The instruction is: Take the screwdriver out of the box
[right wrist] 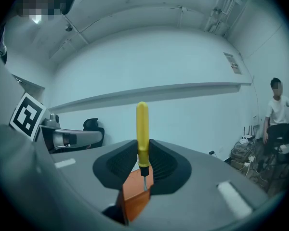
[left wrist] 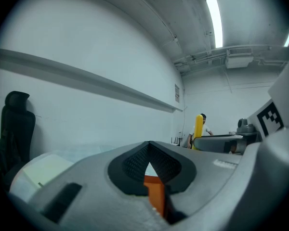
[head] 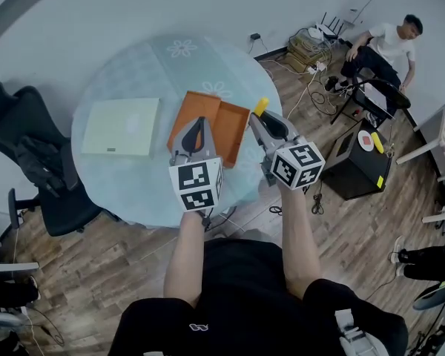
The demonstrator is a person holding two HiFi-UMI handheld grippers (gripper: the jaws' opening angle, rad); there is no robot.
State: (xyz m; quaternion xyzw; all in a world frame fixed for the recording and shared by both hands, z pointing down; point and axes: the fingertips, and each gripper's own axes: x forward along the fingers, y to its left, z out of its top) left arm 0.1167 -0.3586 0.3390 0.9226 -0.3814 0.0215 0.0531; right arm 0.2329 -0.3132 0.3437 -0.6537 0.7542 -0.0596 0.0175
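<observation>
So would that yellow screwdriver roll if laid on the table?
Probably: the screwdriver has a smooth round handle, so it could roll. It looks stiff, standing straight in the right gripper. Being slim, it is likely light.

Left marker cube [head: 196, 184]: black-and-white square codes, no letters.
Right marker cube [head: 297, 165]: the same kind of codes.
Wall notice [right wrist: 233, 63]: upper right, print too small to read.
Shirt logo [head: 199, 326]: small white loop, no words.

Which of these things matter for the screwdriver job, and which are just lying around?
In the job: screwdriver, right gripper gripping it, orange box, left gripper.
Just lying about: pale green box, office chair, black cabinet on the floor.
</observation>
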